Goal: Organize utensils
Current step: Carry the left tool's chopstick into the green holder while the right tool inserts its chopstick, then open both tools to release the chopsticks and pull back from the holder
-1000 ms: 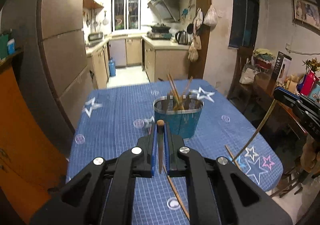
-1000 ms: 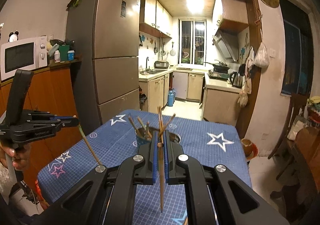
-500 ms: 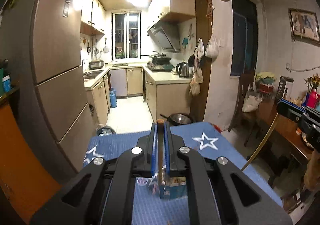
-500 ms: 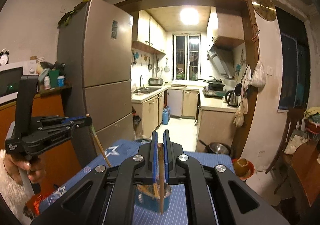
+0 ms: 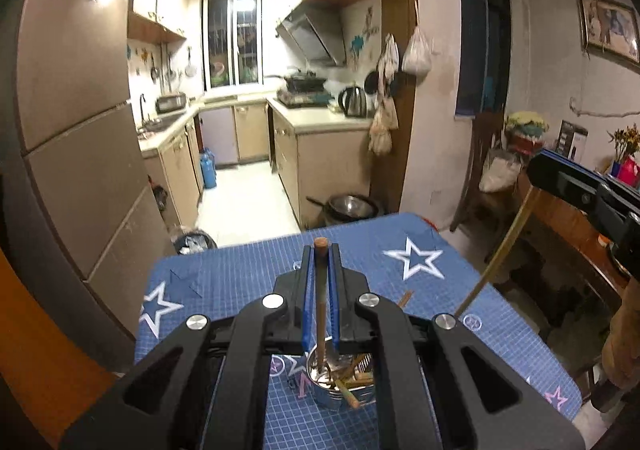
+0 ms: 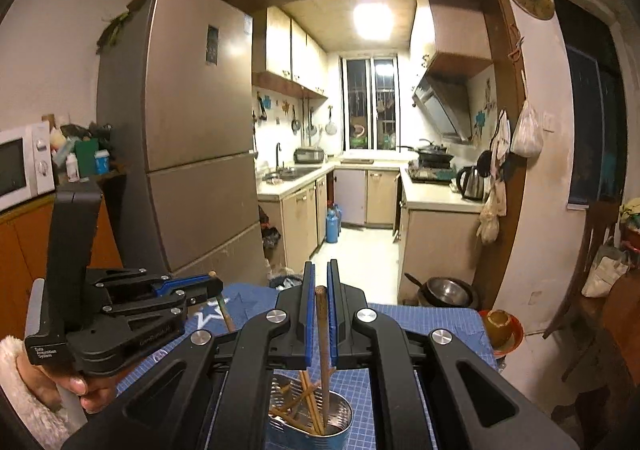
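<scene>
In the left wrist view my left gripper (image 5: 320, 254) is shut on a brown chopstick (image 5: 320, 302) that stands upright between the blue pads. Its lower end reaches the mouth of the metal holder (image 5: 320, 398), which has several chopsticks in it. In the right wrist view my right gripper (image 6: 320, 270) is shut on another chopstick (image 6: 323, 334), and that one's lower end dips into the same holder (image 6: 347, 412). Each view also catches the other gripper: the right gripper (image 5: 534, 170) with its slanting chopstick (image 5: 496, 254), and the left gripper (image 6: 218, 284), held by a hand.
The holder stands on a table under a blue grid cloth with stars (image 5: 240, 278). A loose chopstick (image 5: 405, 298) lies on the cloth. A bowl (image 6: 498, 326) sits by the table's far right corner. A tall fridge (image 6: 192, 154) stands left, the kitchen beyond.
Both grippers have risen and moved forward across the table with their chopsticks. The holder, ahead of them a second ago, now sits right beneath the fingers.
</scene>
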`<action>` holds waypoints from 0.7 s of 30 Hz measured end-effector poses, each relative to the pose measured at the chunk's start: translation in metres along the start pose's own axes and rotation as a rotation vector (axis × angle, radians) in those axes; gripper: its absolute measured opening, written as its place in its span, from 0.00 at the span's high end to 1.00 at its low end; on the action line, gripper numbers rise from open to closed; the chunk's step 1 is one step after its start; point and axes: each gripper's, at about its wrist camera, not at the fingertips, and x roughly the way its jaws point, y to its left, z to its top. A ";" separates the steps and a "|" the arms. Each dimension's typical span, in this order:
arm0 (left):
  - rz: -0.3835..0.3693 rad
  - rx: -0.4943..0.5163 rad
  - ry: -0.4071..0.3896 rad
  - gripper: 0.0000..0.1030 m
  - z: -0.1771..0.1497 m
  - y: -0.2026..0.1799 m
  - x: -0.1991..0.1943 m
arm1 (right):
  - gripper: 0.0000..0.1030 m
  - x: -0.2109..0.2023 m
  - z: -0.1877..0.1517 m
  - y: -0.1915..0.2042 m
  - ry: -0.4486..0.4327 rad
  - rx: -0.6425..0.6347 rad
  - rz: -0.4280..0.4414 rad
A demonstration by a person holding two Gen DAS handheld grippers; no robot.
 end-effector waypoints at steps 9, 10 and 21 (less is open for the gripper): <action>0.001 -0.048 0.045 0.94 -0.038 0.011 0.037 | 0.93 0.046 -0.040 -0.008 0.091 0.036 -0.009; 0.003 -0.052 0.050 0.94 -0.041 0.012 0.040 | 0.93 0.050 -0.046 -0.008 0.102 0.038 -0.011; 0.185 -0.098 -0.149 0.66 -0.035 0.038 -0.027 | 0.93 0.016 -0.045 -0.026 0.058 0.059 -0.044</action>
